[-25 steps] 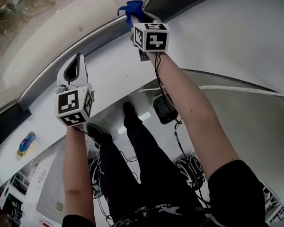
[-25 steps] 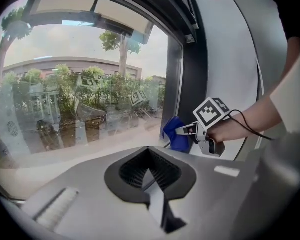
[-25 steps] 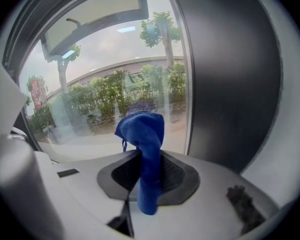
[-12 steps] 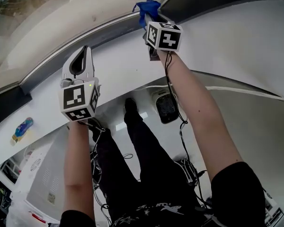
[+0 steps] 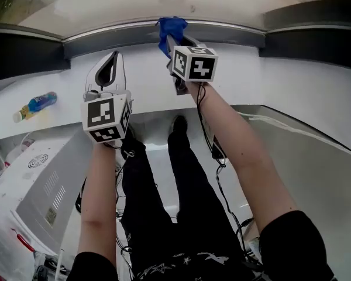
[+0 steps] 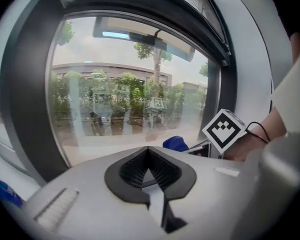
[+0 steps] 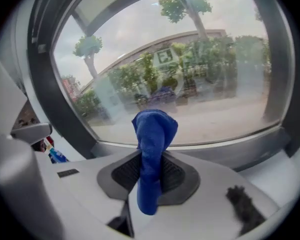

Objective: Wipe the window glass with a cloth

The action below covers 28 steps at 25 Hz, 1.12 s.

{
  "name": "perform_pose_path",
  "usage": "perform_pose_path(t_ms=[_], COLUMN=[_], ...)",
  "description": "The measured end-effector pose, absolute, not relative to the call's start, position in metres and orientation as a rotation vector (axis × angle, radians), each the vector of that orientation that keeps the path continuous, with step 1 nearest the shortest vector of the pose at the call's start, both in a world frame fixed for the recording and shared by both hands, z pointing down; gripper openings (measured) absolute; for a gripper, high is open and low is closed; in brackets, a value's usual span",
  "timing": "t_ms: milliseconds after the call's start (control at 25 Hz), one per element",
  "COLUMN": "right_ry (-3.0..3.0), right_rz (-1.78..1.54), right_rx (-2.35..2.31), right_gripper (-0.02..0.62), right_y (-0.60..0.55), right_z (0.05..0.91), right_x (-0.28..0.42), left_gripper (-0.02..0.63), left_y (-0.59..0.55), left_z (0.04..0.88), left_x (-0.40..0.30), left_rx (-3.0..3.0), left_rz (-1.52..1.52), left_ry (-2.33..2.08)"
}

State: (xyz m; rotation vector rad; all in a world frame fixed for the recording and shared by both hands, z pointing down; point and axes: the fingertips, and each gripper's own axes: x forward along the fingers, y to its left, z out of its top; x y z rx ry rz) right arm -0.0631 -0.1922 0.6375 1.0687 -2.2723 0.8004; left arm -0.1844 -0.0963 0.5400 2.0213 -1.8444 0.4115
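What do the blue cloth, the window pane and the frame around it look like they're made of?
The blue cloth looks like soft, fuzzy fabric, probably microfibre: it has a matte nap and folds limply. The window pane is clear, glossy glass: the outdoors shows through it and faint reflections lie on it. The frame is dark, smooth and matte, perhaps painted metal or plastic; the look leaves that open.

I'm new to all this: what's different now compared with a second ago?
The head camera swung, so the window frame now runs level across the top. The left gripper rose toward the window, closer to the height of the right gripper. Nothing was grabbed or released: the right gripper still clamps the blue cloth at the frame, the left stays shut and empty, and the bottle still lies on the sill.
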Motion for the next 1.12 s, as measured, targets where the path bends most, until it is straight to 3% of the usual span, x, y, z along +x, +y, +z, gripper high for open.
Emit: perform_pose_path(t_ms=[240,560,800,1120], right_ry=[-2.388,-2.458,-2.405,-2.369], right_rz=[0.748,0.635,0.644,0.658], right_rx=[0.79,0.632,0.701,0.776], right_gripper=[0.086,0.086,0.086,0.086], right_y=[-0.131,-0.107,-0.125,-0.149], right_z=[0.633,0.642,0.665,0.665], right_x=[-0.244,-0.38,-0.4,-0.339], left_gripper=[0.008,0.008,0.008,0.008], left_y=[-0.049,-0.013,-0.002,-0.012], left_z=[0.549,0.561,0.573,0.575], left_x=[-0.295,-0.392,-0.411,-0.391], left_rx=[1.888,1.834,1.836,1.859], left_rz=[0.372,0.335,0.369,0.396], left_ry=[-1.942,-1.983,-1.954,-1.917])
